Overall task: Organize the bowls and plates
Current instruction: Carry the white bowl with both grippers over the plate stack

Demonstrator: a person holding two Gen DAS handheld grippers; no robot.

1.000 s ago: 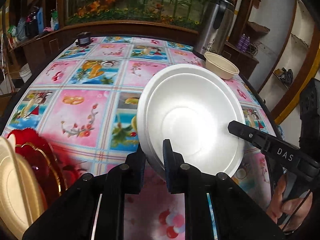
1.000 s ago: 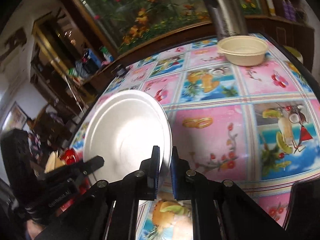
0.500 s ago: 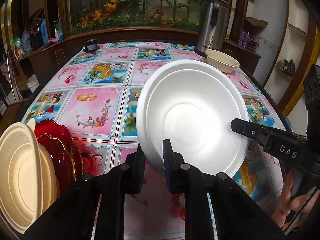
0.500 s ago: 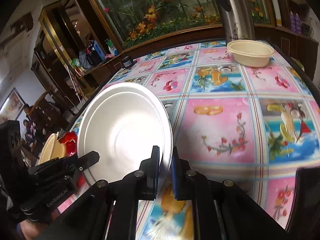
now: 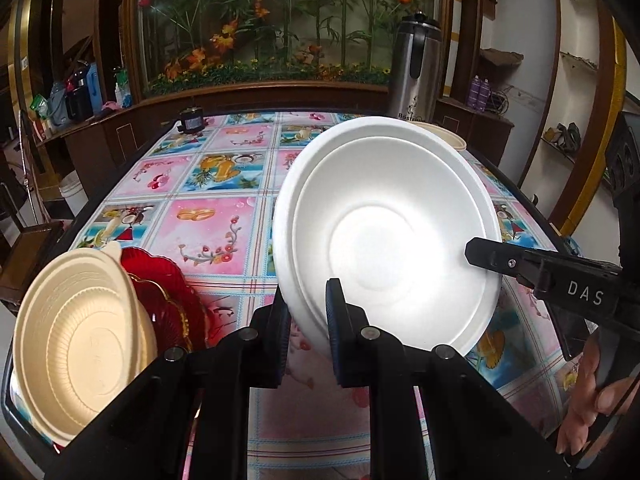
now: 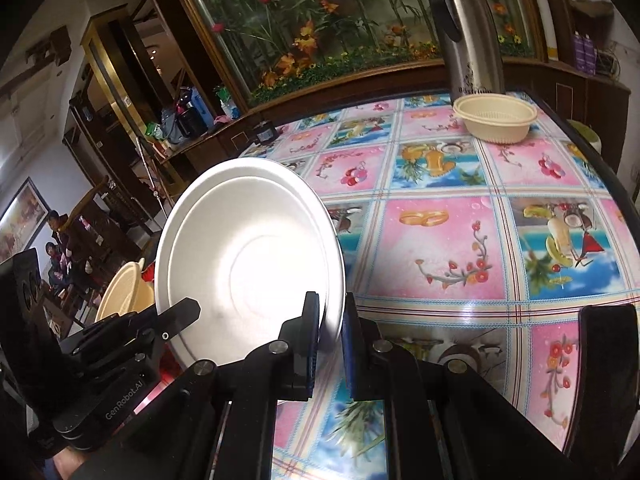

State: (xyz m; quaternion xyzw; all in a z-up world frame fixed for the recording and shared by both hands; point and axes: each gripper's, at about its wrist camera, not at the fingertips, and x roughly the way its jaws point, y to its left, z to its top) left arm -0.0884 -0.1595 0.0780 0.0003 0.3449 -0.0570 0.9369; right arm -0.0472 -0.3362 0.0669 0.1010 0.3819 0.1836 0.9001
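- Left wrist view: the left gripper point(image 5: 308, 312) is closed tight on the bottom edge of the white bowl point(image 5: 384, 232). The bowl looks like 2 white bowls nested together, but I cannot be sure.
- The white bowl is up in the air over the bench point(image 5: 208, 224), tipped so we see inside it.
- The right gripper point(image 5: 474, 254) comes in from the right and pinches the bowl's right edge.
- At the bottom left there is a cream bowl point(image 5: 80, 340) standing on its edge, with red plates point(image 5: 168, 300) just behind it. They seem to sit in a rack, so I think this part is already tidy.
- Far back, a small cream bowl point(image 5: 452, 140) peeks out from behind the white bowl, near the steel jug point(image 5: 416, 68).

- Right wrist view: the right gripper point(image 6: 330, 328) is closed on the white bowl's point(image 6: 248, 268) rim, 1 finger on each side.
- The left gripper point(image 6: 188, 314) holds the other edge of the bowl.
- The cream bowl point(image 6: 120, 292) and a bit of red plates point(image 6: 148, 274) show just behind the white bowl.
- The small cream bowl point(image 6: 496, 120) sits alone on the far side of the bench point(image 6: 440, 240), well apart from the rest.

- My guess: the job is partly done. The white bowl needs to go with the others, and the small cream bowl is still left.
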